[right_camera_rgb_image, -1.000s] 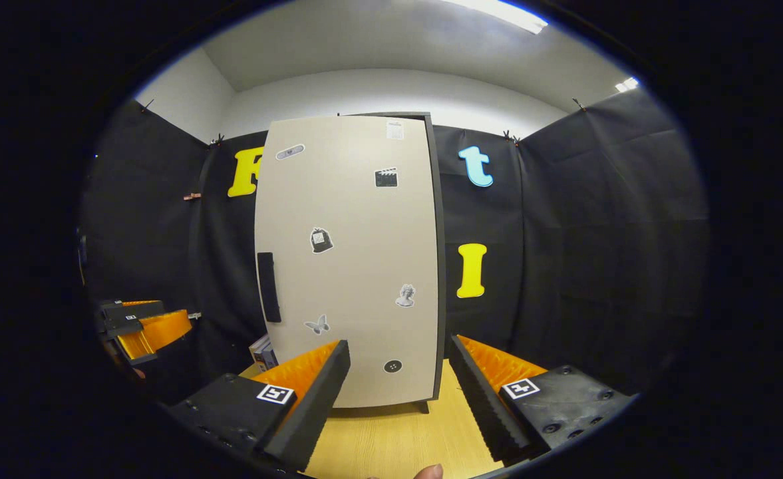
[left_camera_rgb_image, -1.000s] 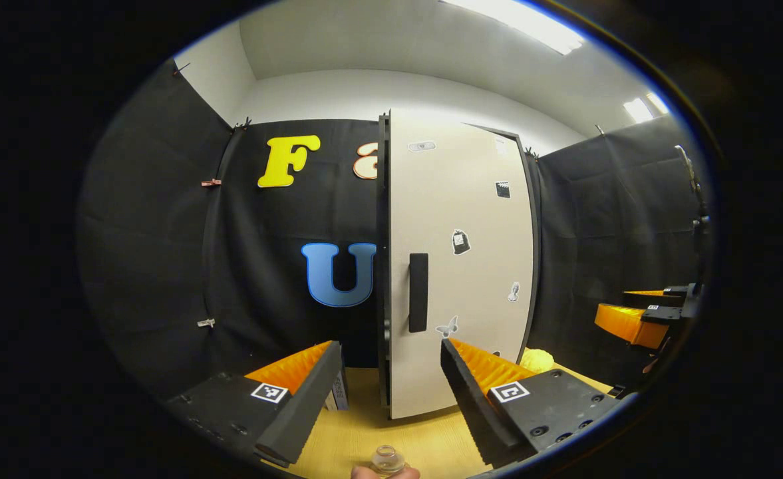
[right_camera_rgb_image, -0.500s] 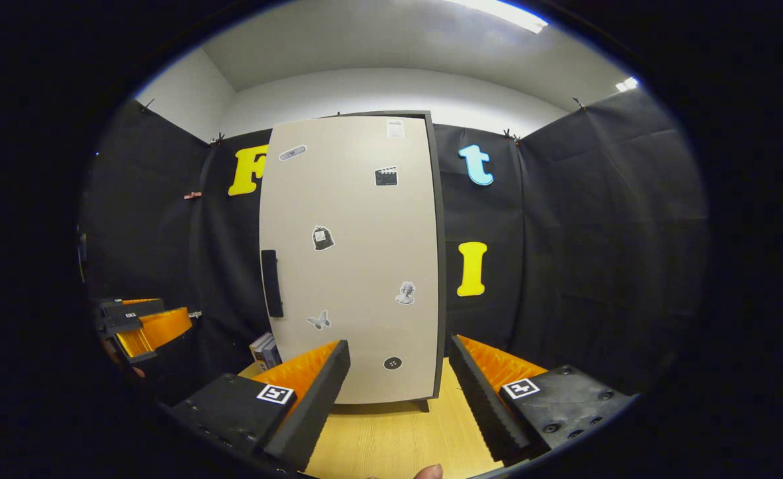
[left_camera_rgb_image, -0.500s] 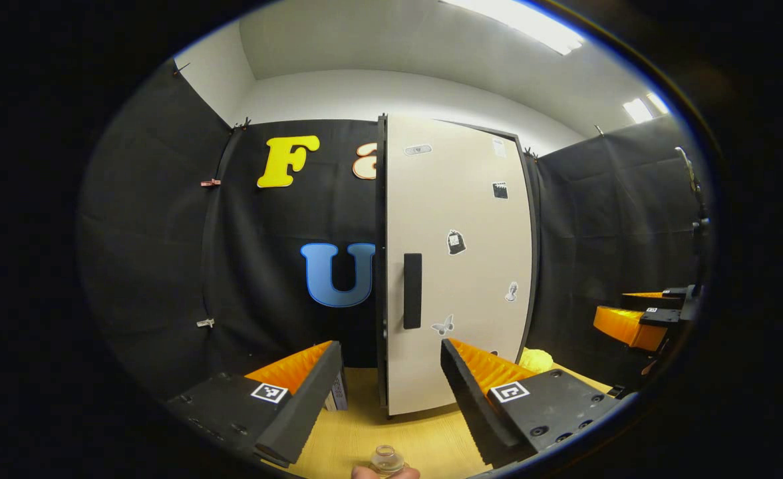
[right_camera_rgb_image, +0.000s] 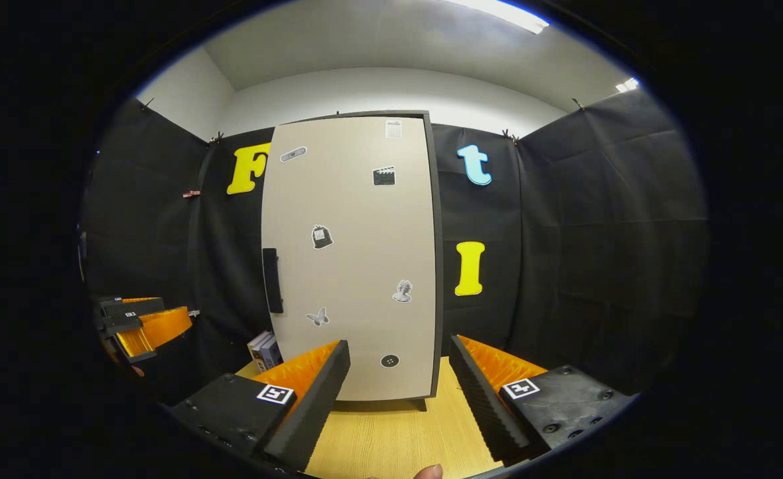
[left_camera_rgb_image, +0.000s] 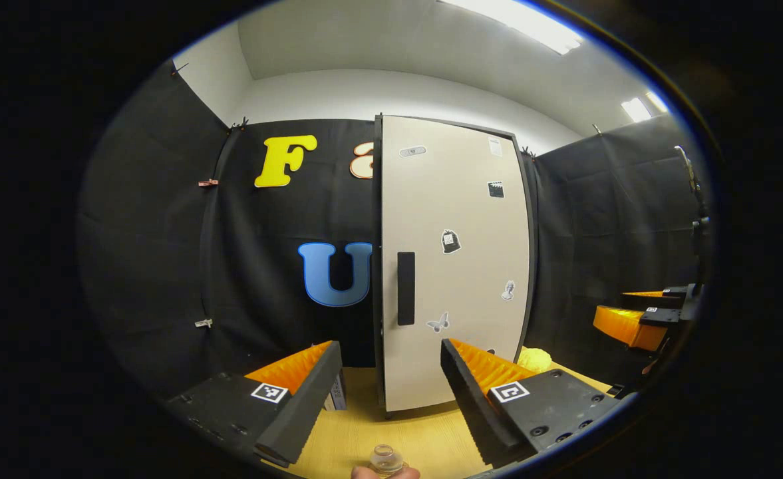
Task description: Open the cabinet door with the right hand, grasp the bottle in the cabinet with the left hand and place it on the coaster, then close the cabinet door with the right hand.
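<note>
The tall beige cabinet door (left_camera_rgb_image: 458, 266) carries small stickers and a dark handle (left_camera_rgb_image: 406, 288). It stands flush, or almost flush, with its dark frame. My left gripper (left_camera_rgb_image: 390, 349) is open in front of it and holds nothing. The mouth of a clear bottle (left_camera_rgb_image: 386, 459) shows at the bottom edge, lower than the fingers, with a fingertip just under it. My right gripper (right_camera_rgb_image: 399, 346) is open and empty, facing the door (right_camera_rgb_image: 351, 253) and its handle (right_camera_rgb_image: 271, 280) from a short way off. Each gripper shows off to the side in the other's view: right gripper (left_camera_rgb_image: 637, 319), left gripper (right_camera_rgb_image: 142, 322).
The cabinet stands on a light wooden table (right_camera_rgb_image: 391, 439) enclosed by black cloth walls. A few small boxes or books (right_camera_rgb_image: 265, 349) sit at the cabinet's left foot. A yellow object (left_camera_rgb_image: 534, 359) lies at its right foot.
The cabinet door has swung further toward shut; in the left gripper view its handle has drifted left. Both grippers stay open and have hardly moved.
</note>
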Motion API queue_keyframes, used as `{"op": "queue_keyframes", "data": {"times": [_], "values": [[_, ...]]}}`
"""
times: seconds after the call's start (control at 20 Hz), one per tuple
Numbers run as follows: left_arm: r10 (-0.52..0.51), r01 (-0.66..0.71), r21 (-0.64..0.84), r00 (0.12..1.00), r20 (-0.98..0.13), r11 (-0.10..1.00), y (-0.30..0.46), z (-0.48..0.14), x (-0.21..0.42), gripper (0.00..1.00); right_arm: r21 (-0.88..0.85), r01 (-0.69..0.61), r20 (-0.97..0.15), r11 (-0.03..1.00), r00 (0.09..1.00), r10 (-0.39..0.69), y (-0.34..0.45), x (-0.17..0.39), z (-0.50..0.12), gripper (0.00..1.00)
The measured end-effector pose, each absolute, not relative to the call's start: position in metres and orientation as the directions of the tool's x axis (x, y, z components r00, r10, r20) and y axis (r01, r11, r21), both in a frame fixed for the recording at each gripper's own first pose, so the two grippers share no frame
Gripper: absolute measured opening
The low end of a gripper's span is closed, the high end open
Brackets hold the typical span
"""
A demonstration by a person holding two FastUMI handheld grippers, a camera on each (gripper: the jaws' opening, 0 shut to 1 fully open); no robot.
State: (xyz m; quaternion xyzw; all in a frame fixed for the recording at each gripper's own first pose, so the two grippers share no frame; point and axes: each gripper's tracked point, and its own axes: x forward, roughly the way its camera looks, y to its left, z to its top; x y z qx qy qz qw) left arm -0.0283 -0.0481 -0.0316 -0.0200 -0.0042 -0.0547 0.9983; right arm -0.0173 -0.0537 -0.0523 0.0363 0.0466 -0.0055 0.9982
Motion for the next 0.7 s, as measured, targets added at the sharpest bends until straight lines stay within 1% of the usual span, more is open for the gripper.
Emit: {"op": "queue_keyframes", "data": {"times": [0.7], "values": [[-0.114, 0.114, -0.020, 0.993, 0.018, 0.993, -0.0440, -0.0320, -0.0235, 0.94, 0.080, 0.012, -0.084, 0.997, 0.996, -0.005, -0.0464, -0.0100, -0.0490, 0.97]]}}
